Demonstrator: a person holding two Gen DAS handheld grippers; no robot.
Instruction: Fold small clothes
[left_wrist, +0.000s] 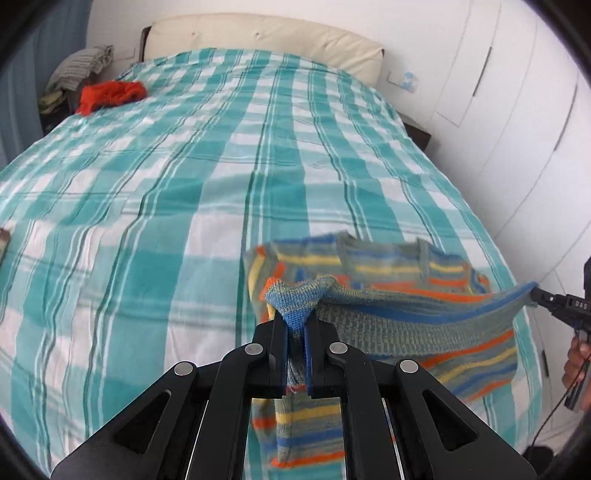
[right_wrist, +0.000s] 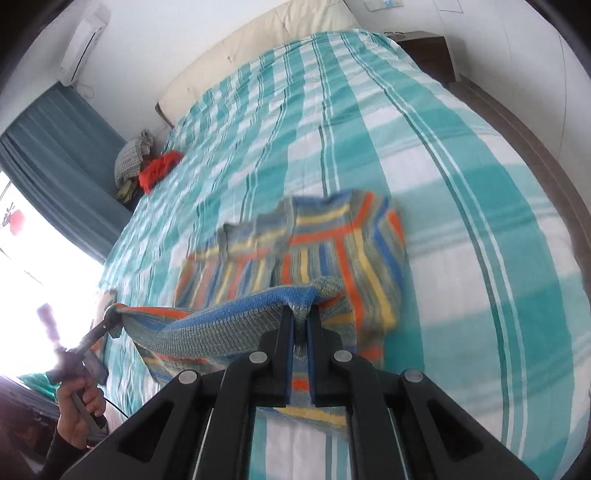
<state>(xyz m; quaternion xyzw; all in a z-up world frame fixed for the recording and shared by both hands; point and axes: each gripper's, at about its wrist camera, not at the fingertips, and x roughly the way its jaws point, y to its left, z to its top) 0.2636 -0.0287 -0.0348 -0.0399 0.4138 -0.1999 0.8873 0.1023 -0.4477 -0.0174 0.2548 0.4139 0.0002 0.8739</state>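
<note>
Left wrist view low over the bed, facing the headboard, right wrist view alongside, tilted, both close above the striped knit sweater.

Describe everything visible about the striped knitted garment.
The striped knit garment is a small woolly piece with orange, yellow, blue and grey-green bands and a ribbed hem. That hem is lifted and stretched taut between the left gripper and right gripper, whose jaws pinch its two corners. The far part, blurred, lies on the teal checked bedspread; another part hangs below the jaws.
</note>
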